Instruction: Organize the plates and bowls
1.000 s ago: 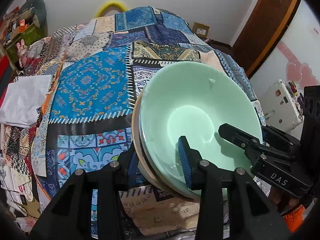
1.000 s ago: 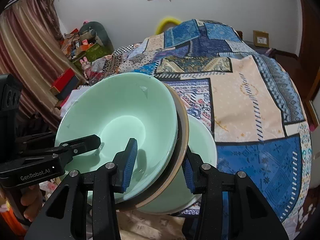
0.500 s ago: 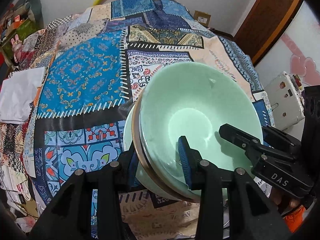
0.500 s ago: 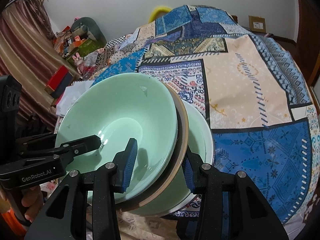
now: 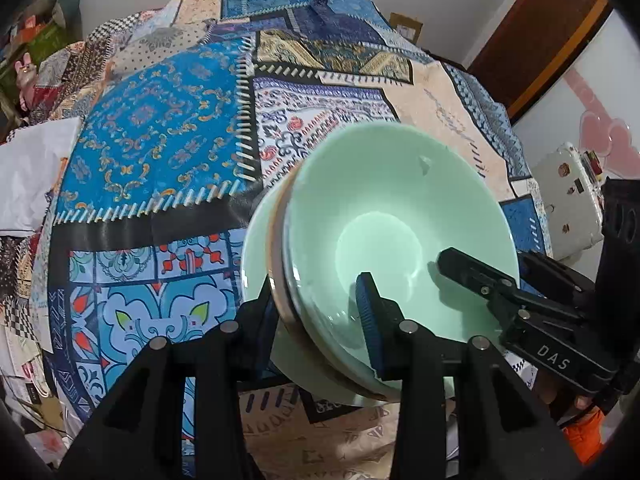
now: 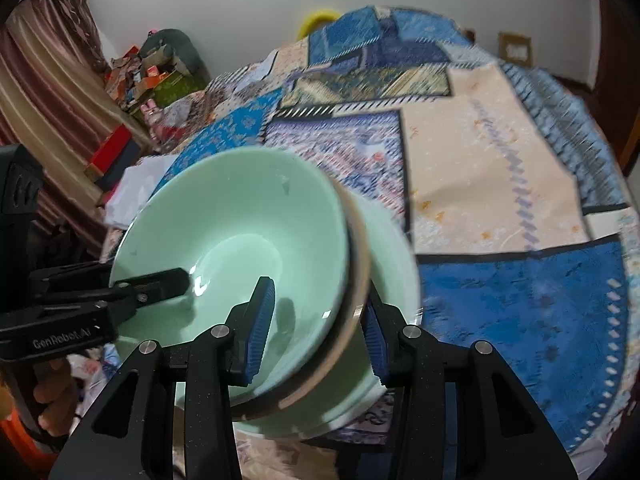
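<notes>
Lowering stack (image 5: 384, 236) of mint bowls and brown-rimmed plate closer to patchwork worktop (image 5: 160, 152) than moment ago. Left gripper (image 5: 320, 320) and right gripper (image 6: 316, 336) clamping opposite rims. Set-down seemingly next.

Bare patchwork cloth (image 5: 160, 168) beyond the bowl stack (image 5: 392, 240); white appliance (image 5: 568, 200) crowds its right.

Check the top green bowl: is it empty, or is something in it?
Empty. The inside of the top green bowl shows bare glaze down to the bottom in both views; only one finger from each gripper reaches over its rim.
</notes>
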`<state>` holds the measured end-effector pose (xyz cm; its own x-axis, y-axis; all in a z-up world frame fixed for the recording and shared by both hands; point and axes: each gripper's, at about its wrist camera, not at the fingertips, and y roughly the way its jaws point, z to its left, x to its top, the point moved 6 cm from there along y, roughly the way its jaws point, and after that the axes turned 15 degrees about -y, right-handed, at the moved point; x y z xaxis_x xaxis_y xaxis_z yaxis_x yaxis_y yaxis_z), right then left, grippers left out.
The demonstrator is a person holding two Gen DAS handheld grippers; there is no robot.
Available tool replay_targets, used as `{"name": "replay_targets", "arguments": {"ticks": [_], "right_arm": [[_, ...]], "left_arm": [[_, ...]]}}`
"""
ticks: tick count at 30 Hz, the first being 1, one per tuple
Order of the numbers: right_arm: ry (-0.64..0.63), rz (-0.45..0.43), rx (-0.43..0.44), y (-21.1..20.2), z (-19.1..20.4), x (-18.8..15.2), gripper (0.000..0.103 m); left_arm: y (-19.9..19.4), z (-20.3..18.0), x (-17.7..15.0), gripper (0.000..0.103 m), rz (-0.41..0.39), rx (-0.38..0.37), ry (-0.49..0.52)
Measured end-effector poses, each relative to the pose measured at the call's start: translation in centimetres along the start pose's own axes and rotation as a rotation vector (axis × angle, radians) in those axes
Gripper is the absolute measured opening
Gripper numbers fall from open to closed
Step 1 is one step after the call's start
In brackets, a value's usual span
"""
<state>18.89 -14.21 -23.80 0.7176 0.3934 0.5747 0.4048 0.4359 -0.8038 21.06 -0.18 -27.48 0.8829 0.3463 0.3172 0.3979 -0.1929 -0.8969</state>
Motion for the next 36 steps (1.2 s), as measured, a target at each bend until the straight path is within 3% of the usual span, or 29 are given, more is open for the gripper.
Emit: {"name": "replay_targets", "arguments": {"ticks": [4,12,17,20,24,26,28,31,36], "right_arm": [[0.01,-0.03,-0.029,-2.0,-0.7,0.2,0.039],[-0.038,-0.17,-0.055,-8.2,1.3,2.5,0.039],[-0.115,-0.306,-0.071,-13.6,4.1,4.4,0.041],[-0.154,-0.386,-0.086,-16.4,5.4,5.3,0.053],[-0.197,-0.482,-0.11,-19.9,7.3,5.7,0.056],[-0.21,-0.522,-0.118,-21.3,8.0,5.8,0.062],[-0.222,-0.565,-0.134,-22.5,8.6,5.8,0.073],[-0.251,-0.615,-0.161,-23.9,9.4,5.9,0.081],[-0.273,-0.676,-0.198,-25.3,10.3,5.7,0.096]], "left_arm": [[-1.5,0.1,0.1,0.038,-0.044,0.017,0.006],[-8.6,-1.0,0.6,0.039,-0.227,0.014,0.047],[-15.8,-2.8,0.2,0.059,-0.434,-0.025,0.087],[-19.8,-3.6,-0.4,0.067,-0.545,-0.056,0.11],[-24.1,-4.2,-1.5,0.07,-0.656,-0.098,0.122],[-25.7,-4.4,-2.1,0.082,-0.703,-0.109,0.131],[-27.3,-4.6,-2.7,0.09,-0.76,-0.126,0.136],[-29.6,-4.7,-3.7,0.1,-0.838,-0.133,0.143],[-31.2,-4.6,-4.6,0.102,-0.871,-0.163,0.142]]}}
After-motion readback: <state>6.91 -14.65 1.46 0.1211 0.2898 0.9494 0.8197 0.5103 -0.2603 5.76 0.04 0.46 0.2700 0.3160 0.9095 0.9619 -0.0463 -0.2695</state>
